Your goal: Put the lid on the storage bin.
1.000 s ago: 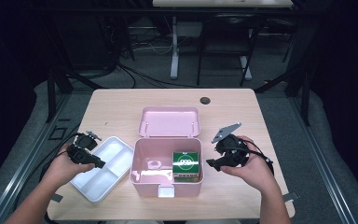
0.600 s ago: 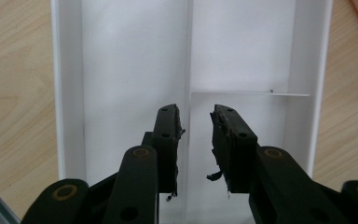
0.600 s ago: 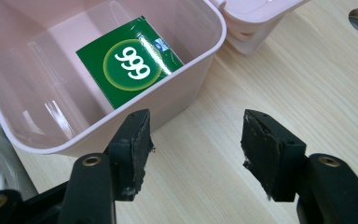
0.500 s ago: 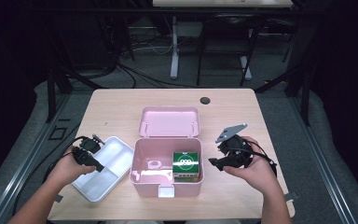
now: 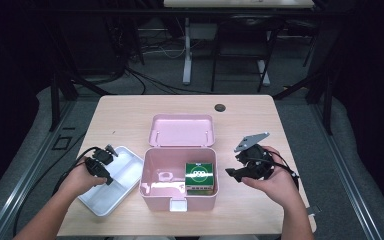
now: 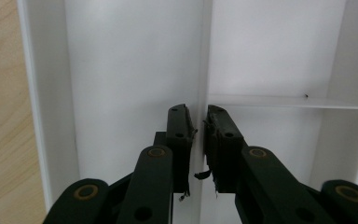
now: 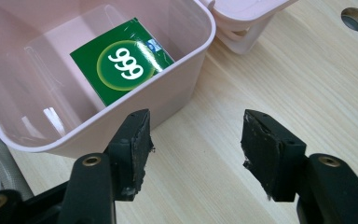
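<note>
Table-top white tray (image 5: 111,186), lengthwise, seemingly diagonal

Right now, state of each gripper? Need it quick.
Left gripper: shut on the white tray's divider.
Right gripper: open, holding nothing, over the table beside the pink box.

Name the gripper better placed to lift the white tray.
Left. The left gripper has its jaws closed on the divider wall of the white tray. The right gripper hangs open beside the pink box, far from the tray.
</note>
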The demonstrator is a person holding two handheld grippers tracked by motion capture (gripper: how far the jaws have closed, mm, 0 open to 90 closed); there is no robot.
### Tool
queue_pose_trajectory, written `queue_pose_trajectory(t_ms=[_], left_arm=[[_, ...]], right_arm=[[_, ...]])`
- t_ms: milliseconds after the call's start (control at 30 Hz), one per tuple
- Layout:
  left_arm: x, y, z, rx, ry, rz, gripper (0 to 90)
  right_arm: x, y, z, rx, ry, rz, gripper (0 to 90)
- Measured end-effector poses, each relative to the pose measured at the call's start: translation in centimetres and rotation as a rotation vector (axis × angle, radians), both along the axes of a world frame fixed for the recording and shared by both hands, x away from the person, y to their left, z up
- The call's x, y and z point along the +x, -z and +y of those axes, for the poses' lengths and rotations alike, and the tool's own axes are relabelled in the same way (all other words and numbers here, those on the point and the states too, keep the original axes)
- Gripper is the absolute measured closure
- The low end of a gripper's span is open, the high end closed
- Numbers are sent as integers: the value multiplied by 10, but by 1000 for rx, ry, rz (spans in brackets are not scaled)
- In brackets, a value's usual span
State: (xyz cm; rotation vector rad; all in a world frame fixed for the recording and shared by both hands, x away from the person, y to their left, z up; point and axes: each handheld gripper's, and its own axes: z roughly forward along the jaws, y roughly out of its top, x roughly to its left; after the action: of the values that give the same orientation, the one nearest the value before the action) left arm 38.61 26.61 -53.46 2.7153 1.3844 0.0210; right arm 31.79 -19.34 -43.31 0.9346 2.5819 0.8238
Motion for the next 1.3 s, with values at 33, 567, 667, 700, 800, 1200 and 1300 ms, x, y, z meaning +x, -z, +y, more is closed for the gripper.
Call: queue_pose_trajectory(t_ms=[33, 567, 667, 700, 800, 1200, 1300], left_arm=[[0, 1, -1, 0, -3, 1, 816], [4, 5, -3, 27, -7, 19, 893], [4, 4, -1, 21, -15, 22, 895], [4, 2, 1, 16, -18, 24, 895], [3, -2, 1, 22, -7, 28, 896], [-2, -48, 13, 12, 15, -51, 895], [-5, -60, 14, 12, 23, -71, 896]], right_arm=[[0, 2, 0, 17, 1, -12, 417], [-1, -2, -3, 28, 7, -22, 417], [-1, -2, -3, 28, 7, -22, 417], [-1, -2, -4, 30, 7, -20, 417], [-1, -1, -4, 36, 11, -18, 417], [-1, -2, -6, 40, 12, -23, 417], [-1, -2, -6, 43, 11, -21, 417]])
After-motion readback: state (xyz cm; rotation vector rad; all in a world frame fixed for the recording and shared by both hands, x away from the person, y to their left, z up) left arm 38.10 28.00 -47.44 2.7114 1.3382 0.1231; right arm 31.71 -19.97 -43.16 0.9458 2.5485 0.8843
